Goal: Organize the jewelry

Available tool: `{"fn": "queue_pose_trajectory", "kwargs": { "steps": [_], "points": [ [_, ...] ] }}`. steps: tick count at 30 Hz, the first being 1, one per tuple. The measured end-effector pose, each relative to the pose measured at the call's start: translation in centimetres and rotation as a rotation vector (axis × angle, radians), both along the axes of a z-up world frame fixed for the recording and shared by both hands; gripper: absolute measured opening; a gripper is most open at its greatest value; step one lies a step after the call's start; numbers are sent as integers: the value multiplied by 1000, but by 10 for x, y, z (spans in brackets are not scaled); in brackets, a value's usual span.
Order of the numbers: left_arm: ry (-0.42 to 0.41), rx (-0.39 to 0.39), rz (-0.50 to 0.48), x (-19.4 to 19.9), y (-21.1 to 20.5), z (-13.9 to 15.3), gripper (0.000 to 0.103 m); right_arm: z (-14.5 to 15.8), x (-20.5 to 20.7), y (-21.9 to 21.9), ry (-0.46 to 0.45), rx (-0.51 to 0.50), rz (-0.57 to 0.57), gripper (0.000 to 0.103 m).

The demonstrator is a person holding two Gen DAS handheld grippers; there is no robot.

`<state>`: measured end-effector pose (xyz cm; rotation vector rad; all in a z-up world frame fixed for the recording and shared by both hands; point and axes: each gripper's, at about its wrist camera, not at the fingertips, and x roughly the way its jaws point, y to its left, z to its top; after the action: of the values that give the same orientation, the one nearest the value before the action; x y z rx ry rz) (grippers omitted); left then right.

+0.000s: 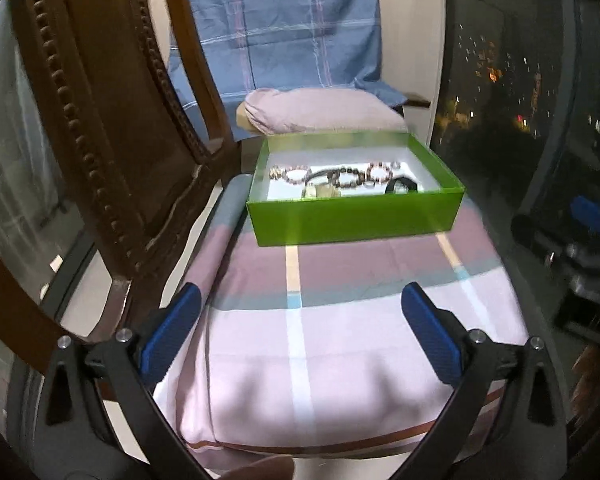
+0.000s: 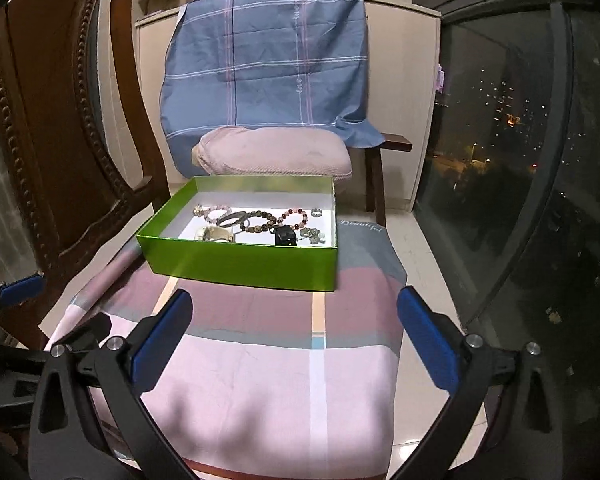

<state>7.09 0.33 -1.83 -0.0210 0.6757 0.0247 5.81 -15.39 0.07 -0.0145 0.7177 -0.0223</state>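
Note:
A green box (image 1: 356,216) (image 2: 240,260) with a white floor stands on a pink striped cloth. Inside lie several bead bracelets (image 1: 342,178) (image 2: 260,220), a dark bangle (image 2: 230,218), a silver ring (image 2: 317,212), a black item (image 2: 286,236) and a pale watch-like piece (image 2: 216,234). My left gripper (image 1: 300,304) is open and empty, above the cloth in front of the box. My right gripper (image 2: 296,308) is open and empty, also in front of the box. The left gripper's blue tip also shows in the right wrist view (image 2: 24,286) at far left.
A carved wooden chair (image 1: 100,120) (image 2: 52,120) stands at the left. A pink cushion (image 2: 272,156) and a blue checked cloth (image 2: 268,60) lie behind the box. A dark window (image 2: 520,160) runs along the right. The striped cloth (image 2: 260,360) covers the surface.

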Motion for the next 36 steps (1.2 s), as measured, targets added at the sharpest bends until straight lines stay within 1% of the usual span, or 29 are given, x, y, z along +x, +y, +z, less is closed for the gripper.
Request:
{"fn": "queue_pose_trajectory", "kwargs": {
  "steps": [5,8,19,36],
  "points": [
    [-28,-25,13,-3,7,9,99,1,-2,-1,-12,-7,-31,100],
    [-31,-39,16,-3,10,11,99,-3,1,-2,2,0,-43,100],
    [-51,-68,22,-3,18,15,99,-6,4,1,23,14,-40,100],
    [-36,-70,10,2,13,11,99,-7,4,-7,24,26,-45,100]
  ]
}}
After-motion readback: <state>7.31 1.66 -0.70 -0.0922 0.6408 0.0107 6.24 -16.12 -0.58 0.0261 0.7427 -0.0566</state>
